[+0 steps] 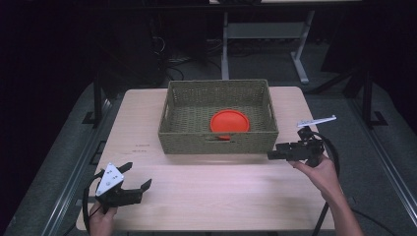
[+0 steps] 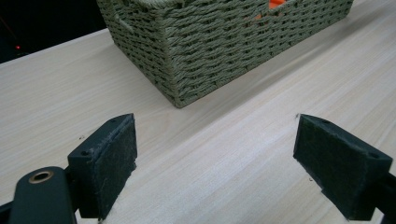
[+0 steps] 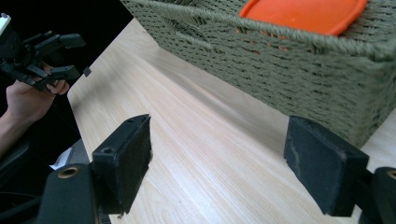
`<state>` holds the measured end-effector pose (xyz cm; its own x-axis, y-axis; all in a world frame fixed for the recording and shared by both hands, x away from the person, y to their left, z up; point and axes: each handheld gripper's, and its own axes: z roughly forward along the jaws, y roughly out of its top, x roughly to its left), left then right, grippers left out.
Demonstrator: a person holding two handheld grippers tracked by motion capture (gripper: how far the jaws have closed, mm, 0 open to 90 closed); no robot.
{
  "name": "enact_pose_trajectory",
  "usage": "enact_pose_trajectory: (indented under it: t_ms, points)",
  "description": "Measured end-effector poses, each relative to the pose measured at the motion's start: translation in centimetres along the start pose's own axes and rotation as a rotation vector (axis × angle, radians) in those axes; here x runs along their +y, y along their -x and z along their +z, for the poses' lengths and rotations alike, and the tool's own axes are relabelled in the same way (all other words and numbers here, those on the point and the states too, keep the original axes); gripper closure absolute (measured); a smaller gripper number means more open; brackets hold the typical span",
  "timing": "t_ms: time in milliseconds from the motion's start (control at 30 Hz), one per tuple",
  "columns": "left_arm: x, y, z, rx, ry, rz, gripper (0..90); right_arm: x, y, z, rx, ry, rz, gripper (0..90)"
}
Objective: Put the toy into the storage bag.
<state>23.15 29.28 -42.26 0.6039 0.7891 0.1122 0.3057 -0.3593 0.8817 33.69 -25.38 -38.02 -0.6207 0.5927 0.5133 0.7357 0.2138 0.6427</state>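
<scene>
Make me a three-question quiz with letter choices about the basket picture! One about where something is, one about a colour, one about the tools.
1. Where is the plate?
A. inside the basket
B. on the floor
C. in a tool

2. What colour is the plate?
A. blue
B. orange
C. white

3. How are the left tool and right tool?
A. both open, holding nothing
B. both shut
C. one holds the basket

Answers: 1 A, the high view shows it lying in the basket. 2 B, it shows orange above the basket rim. 3 A, each gripper view shows jaws wide apart over the bare table.
</scene>
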Motion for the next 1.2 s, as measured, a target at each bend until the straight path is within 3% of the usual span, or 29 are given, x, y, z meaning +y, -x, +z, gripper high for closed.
enact_pose_trajectory:
  t_ms: [1200]
  points:
    - [0.0,0.1,0.0,-0.003,-0.011,0.006,12.9,-5.2,2.2,-1.4,-0.011,0.027,0.095,22.8]
